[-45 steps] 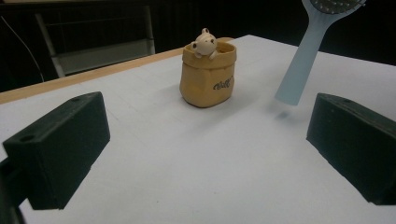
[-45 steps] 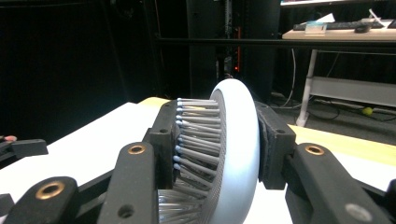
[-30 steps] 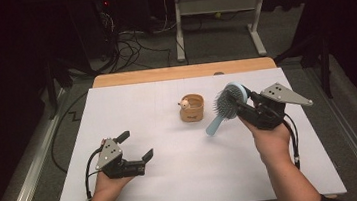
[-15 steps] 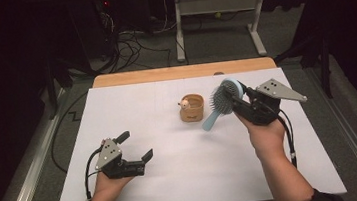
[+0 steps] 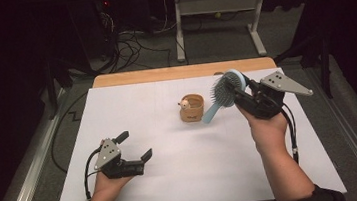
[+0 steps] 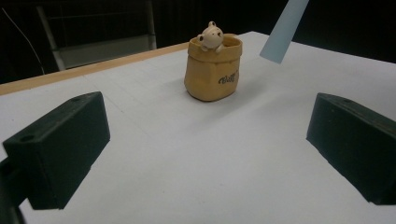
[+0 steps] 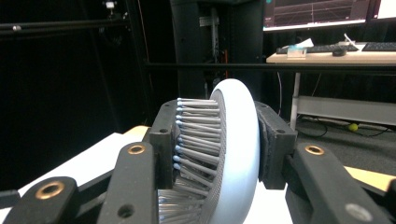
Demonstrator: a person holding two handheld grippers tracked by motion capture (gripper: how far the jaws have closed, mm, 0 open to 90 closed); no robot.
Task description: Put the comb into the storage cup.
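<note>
Shifted slightly left and down since a second ago: right gripper (image 5: 240, 98) with the hairbrush (image 5: 225, 93), handle tip now closer to the small pot (image 5: 191, 108). Clamped on the brush head, bristles against one pad, handle hanging down just beside the pot rim above the table (image 5: 175, 181); pickup done, drop into the pot left. Left gripper (image 5: 134, 145) parked on the table as before, jaws apart, nothing between.
</note>
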